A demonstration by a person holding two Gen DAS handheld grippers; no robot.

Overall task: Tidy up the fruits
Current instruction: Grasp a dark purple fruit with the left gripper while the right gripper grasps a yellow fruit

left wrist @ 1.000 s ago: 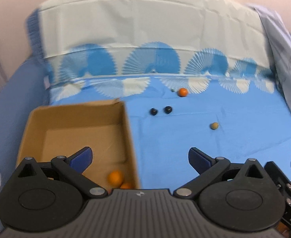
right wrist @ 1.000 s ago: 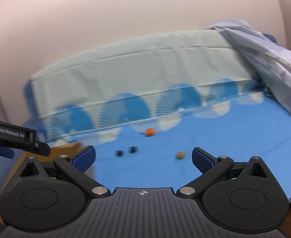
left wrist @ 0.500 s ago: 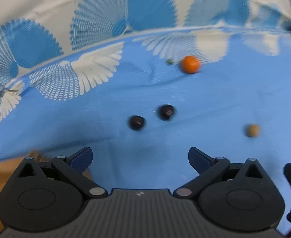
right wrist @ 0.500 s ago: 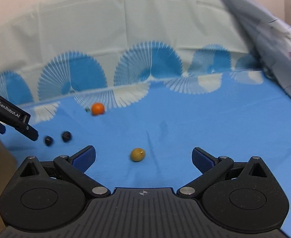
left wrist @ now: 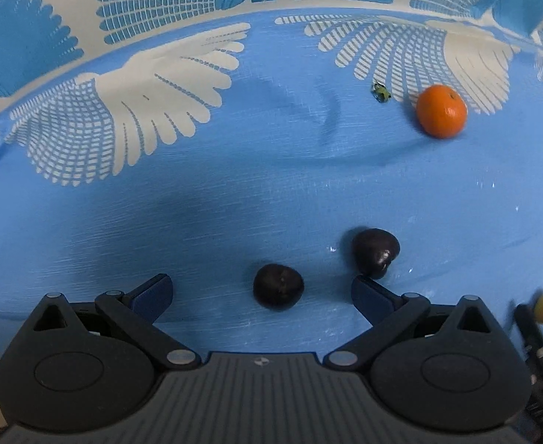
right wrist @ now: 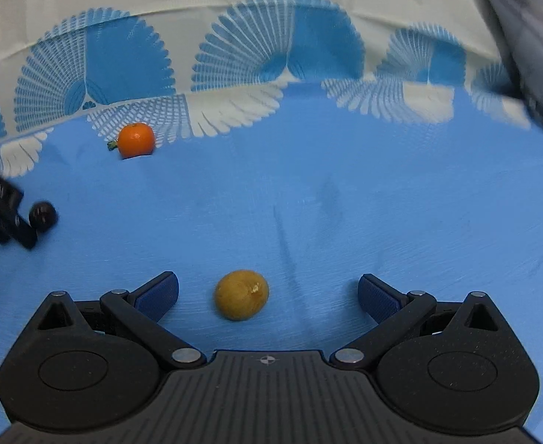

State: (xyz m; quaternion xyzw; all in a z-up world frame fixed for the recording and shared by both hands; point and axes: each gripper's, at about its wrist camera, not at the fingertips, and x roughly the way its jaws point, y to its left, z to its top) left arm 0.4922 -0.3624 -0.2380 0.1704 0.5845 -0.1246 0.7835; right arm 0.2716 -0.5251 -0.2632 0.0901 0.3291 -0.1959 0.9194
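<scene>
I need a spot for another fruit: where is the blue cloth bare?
Bare: right of the yellow fruit and orange, toward the grey fabric. Crowded: around the two dark fruits at the left gripper.

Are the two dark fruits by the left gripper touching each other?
Apart. The left wrist view shows blue cloth between the nearer dark fruit and the farther dark fruit.

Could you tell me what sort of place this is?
Probably a bedroom: the fruit lies on a blue bedsheet with a fan-patterned border, a crumpled quilt at the right, and a plain wall behind.
</scene>
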